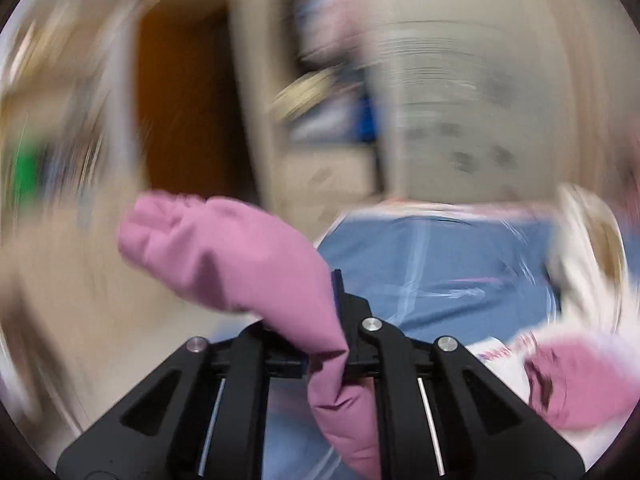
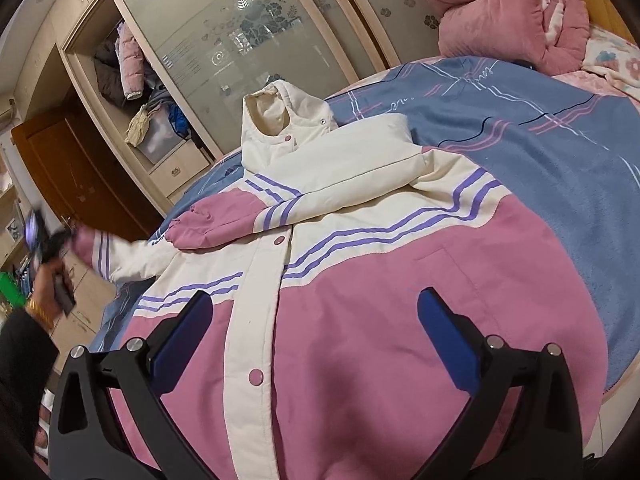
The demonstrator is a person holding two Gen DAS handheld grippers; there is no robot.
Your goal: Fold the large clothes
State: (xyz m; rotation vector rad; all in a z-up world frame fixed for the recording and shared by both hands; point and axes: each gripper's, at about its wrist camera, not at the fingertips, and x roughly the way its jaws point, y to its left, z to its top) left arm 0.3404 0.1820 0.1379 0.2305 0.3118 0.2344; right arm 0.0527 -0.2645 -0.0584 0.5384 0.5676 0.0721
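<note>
A pink and cream hooded jacket (image 2: 360, 280) with purple stripes lies front up on the blue bedspread (image 2: 540, 168). One sleeve (image 2: 248, 212) is folded across its chest. The other sleeve (image 2: 128, 254) stretches off the bed's left side, where my left gripper (image 2: 66, 236) holds its cuff in the air. In the blurred left wrist view, the left gripper (image 1: 336, 300) is shut on the pink cuff (image 1: 224, 248), which bunches out past the jaws. My right gripper (image 2: 316, 320) hovers open over the jacket's pink lower front, with nothing between its fingers.
A bundled pink quilt (image 2: 508, 12) sits at the bed's far right. A wardrobe with patterned glass sliding doors (image 2: 240, 40) and an open shelf of clothes (image 2: 132, 76) stands beyond the bed. A brown door (image 2: 80, 176) is at left. A person's hand (image 2: 46, 296) carries the left gripper.
</note>
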